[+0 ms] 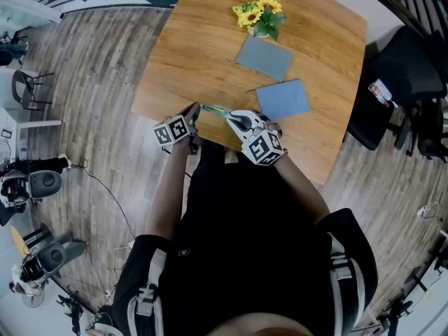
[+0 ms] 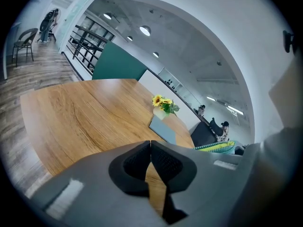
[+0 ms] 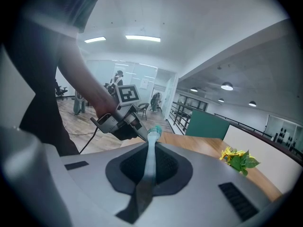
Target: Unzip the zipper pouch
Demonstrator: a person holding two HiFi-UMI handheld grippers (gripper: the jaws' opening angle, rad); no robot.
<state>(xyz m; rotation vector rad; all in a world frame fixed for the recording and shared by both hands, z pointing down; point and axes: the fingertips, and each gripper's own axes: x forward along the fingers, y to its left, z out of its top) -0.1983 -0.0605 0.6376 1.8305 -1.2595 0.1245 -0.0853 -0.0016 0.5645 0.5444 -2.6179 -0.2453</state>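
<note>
The zipper pouch [image 1: 214,110], teal with green and yellow stripes, hangs edge-on above the table's near edge. My right gripper [image 1: 231,115] is shut on it. In the right gripper view a teal strip of the pouch [image 3: 150,150] runs forward between the closed pads. My left gripper [image 1: 197,109] is at the pouch's far end, jaws shut, with its tip [image 3: 142,135] right beside the teal end. In the left gripper view the pads [image 2: 161,162] meet with nothing visible between them. There the striped pouch [image 2: 218,147] lies off to the right.
On the wooden table [image 1: 196,47] lie two flat blue-grey pouches [image 1: 264,57] [image 1: 283,99] and a bunch of sunflowers [image 1: 260,14]. A black chair [image 1: 399,82] stands to the right. Cables and equipment sit on the floor at left.
</note>
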